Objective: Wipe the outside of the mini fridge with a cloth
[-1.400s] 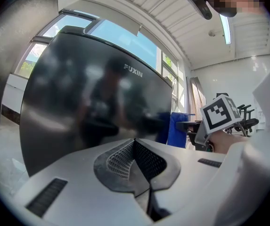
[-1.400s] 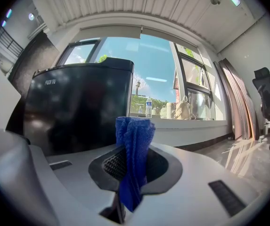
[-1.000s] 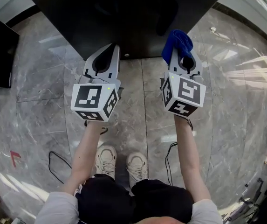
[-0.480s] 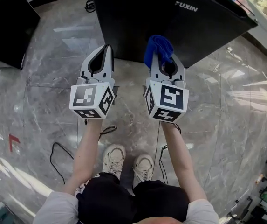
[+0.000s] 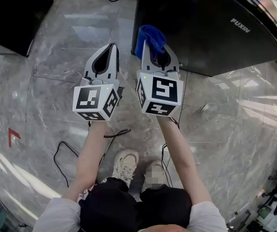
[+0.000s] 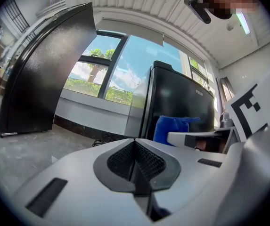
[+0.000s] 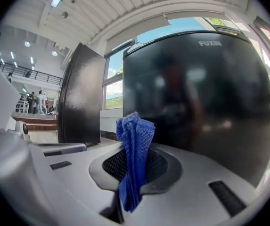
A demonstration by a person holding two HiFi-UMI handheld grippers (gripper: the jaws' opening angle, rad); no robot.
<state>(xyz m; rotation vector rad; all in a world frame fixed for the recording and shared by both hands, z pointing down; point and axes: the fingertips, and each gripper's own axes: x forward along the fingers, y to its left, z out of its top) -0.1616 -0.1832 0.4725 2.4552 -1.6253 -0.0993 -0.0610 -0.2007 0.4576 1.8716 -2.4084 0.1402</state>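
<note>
Blue cloth (image 7: pixel 135 140) is clamped in the right gripper (image 7: pixel 135 163), folded end sticking up past the tips. It is held just beside the left front edge of the black mini fridge (image 5: pixel 211 28) on the floor; contact cannot be confirmed. Left gripper (image 6: pixel 135 147) is closed on nothing, held alongside.

- Right tool (image 7: pixel 133 172) — jaws pressed together on a folded blue cloth (image 7: pixel 136 132), which stands up above them.
- Glossy black mini fridge (image 7: pixel 210 107) close ahead — a dark cabinet (image 7: pixel 80 98) to its left.
</note>
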